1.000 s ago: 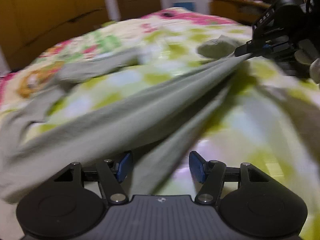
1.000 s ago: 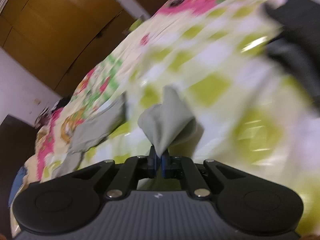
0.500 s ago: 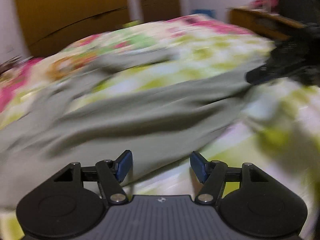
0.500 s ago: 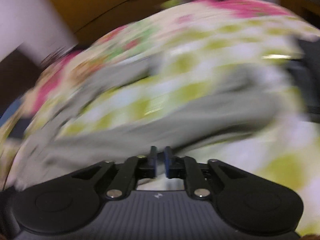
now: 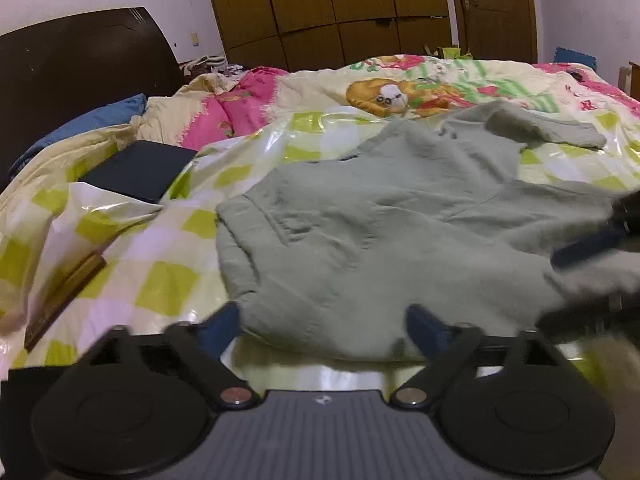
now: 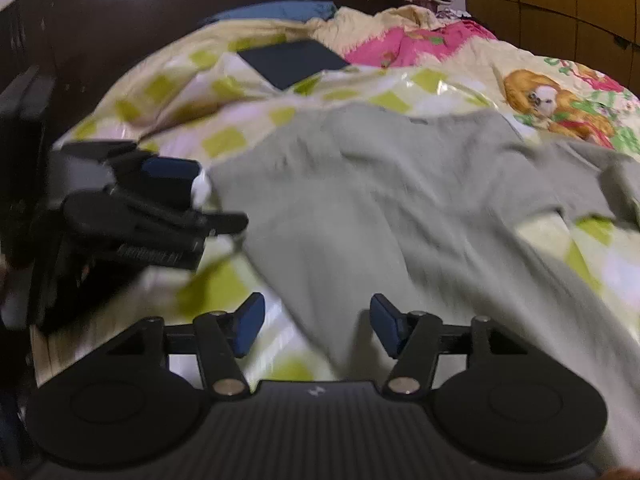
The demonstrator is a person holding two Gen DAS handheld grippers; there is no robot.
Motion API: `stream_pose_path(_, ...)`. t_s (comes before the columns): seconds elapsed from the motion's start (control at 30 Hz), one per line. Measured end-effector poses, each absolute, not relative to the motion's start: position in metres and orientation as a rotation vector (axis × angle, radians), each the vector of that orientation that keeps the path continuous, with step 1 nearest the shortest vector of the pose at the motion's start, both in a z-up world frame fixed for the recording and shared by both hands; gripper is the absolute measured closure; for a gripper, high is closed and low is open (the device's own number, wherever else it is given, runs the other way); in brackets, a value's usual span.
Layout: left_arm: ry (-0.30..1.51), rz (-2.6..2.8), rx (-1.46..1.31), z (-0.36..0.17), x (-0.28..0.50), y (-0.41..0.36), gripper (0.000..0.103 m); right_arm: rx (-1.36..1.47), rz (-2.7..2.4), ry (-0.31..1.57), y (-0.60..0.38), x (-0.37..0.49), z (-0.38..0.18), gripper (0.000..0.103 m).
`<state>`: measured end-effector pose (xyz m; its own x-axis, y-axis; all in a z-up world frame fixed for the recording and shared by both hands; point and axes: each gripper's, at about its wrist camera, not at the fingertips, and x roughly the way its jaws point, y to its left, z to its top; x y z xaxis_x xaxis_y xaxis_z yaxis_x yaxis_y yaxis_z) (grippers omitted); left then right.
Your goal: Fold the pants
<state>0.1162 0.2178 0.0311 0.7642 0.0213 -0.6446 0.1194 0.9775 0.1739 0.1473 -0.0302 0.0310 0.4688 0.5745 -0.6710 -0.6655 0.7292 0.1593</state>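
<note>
The grey-green pants [image 5: 380, 216] lie spread and rumpled on the checked plastic sheet [image 5: 160, 280] over the bed, one leg end [image 5: 560, 130] reaching far right. They also fill the middle of the right wrist view [image 6: 380, 200]. My left gripper [image 5: 322, 326] is open and empty, its blue pads at the near edge of the pants. My right gripper [image 6: 316, 326] is open and empty over the near fabric. The right gripper shows at the right edge of the left wrist view [image 5: 588, 246]. The left gripper shows at the left of the right wrist view [image 6: 160, 216].
A dark flat book-like object [image 5: 138, 170] lies on the sheet at the back left. A brown flat object [image 5: 64, 296] sits under the sheet at near left. A dark headboard [image 5: 80, 64], blue pillow [image 5: 88, 124], floral quilt [image 5: 400, 88] and wooden wardrobes [image 5: 340, 12] lie beyond.
My right gripper has opened and let go of the pants fabric it pinched. Both grippers swung left to face the headboard, and the pants now lie flat instead of being pulled taut.
</note>
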Motion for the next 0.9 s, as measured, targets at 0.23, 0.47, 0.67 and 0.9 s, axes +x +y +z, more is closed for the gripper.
stream_pose_path(0.23,0.801,0.010,0.312,-0.006,0.092,0.252,0.000,-0.118,0.789,0.789,0.010,0.182,0.019,0.033)
stream_pose_path(0.47,0.786,0.090,0.283,0.013,0.090,0.280,0.002,0.026,1.022,0.956,0.029,0.156,0.019,0.032)
stream_pose_path(0.67,0.661,0.036,0.152,0.079,0.081,0.289,0.002,-0.121,1.307,0.946,0.044,0.068,0.037,0.038)
stream_pose_path(0.9,0.612,-0.144,0.113,0.089,0.146,0.251,0.001,-0.028,0.887,0.849,-0.027,0.160,0.047,0.033)
